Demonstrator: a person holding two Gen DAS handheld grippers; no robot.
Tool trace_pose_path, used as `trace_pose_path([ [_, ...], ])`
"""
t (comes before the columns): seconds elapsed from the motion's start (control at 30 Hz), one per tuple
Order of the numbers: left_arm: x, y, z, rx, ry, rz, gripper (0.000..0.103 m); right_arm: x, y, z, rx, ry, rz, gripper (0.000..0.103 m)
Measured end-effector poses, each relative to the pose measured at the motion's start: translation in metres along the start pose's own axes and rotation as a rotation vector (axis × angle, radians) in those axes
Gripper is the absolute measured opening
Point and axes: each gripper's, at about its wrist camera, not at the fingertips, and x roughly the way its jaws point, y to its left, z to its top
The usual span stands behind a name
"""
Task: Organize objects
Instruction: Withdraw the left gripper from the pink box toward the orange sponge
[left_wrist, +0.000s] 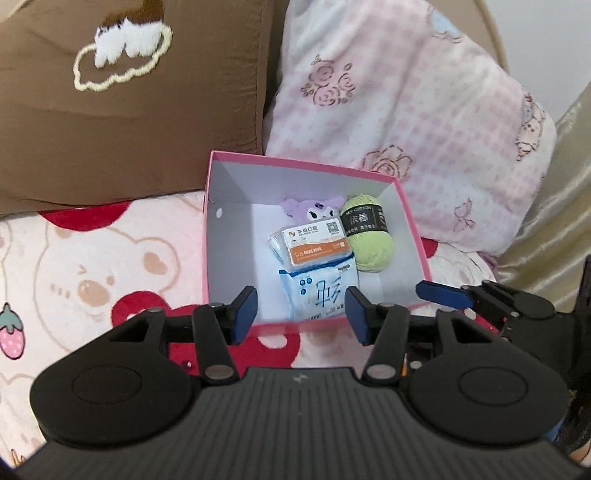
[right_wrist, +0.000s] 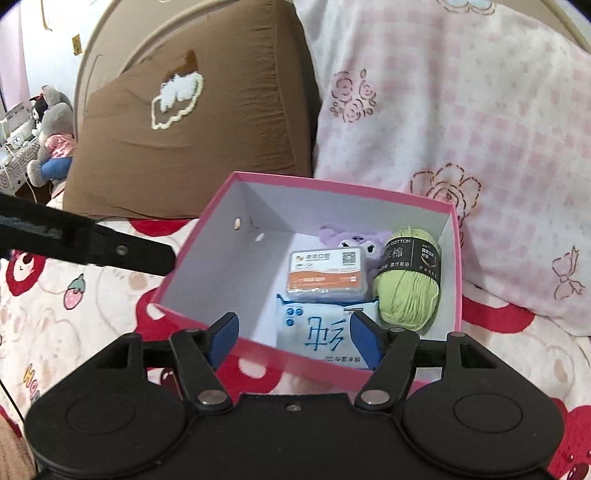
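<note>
Pink box (left_wrist: 406, 221) on bear-print blanket (left_wrist: 74, 266) holds yarn skein (left_wrist: 367, 236), tissue pack (left_wrist: 317, 291), card case (left_wrist: 314, 245), purple plush (left_wrist: 310, 208). Left gripper (left_wrist: 301, 314) & right gripper (right_wrist: 295, 341): both part-open, empty, above near rim. Judgement: loading looks done; next, find any leftover item or lid.

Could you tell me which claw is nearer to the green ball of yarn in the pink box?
Right. The right claw hovers open over the pink cardboard box's near wall, beside the green ball of yarn; the left claw sits open further left, nothing between its fingers.
</note>
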Motion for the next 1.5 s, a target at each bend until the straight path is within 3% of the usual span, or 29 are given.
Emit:
trace_pose_path([
  [0.33,-0.041,-0.012,-0.026,-0.018,0.018,0.019,0.065,-0.040,0.019,-0.011,-0.072,-0.032,-0.010,0.086],
  [0.57,-0.052,-0.014,-0.040,-0.044,0.040,0.029,0.070,-0.061,0.016,-0.020,-0.055,-0.030,0.016,0.095],
  [0.7,-0.055,-0.019,-0.046,-0.029,0.052,0.037,0.072,-0.070,0.016,-0.024,-0.062,-0.031,0.005,0.095],
  [0.87,-0.060,-0.027,-0.055,0.008,0.048,0.029,0.088,-0.081,0.013,-0.032,-0.047,-0.031,0.009,0.095],
  [1.07,-0.051,-0.033,-0.067,0.029,0.069,0.032,0.096,-0.092,0.005,-0.046,-0.062,-0.021,-0.001,0.095],
  [1.5,-0.035,-0.039,-0.094,0.058,0.136,-0.005,0.098,-0.106,-0.012,-0.088,-0.080,0.008,0.012,0.095],
])
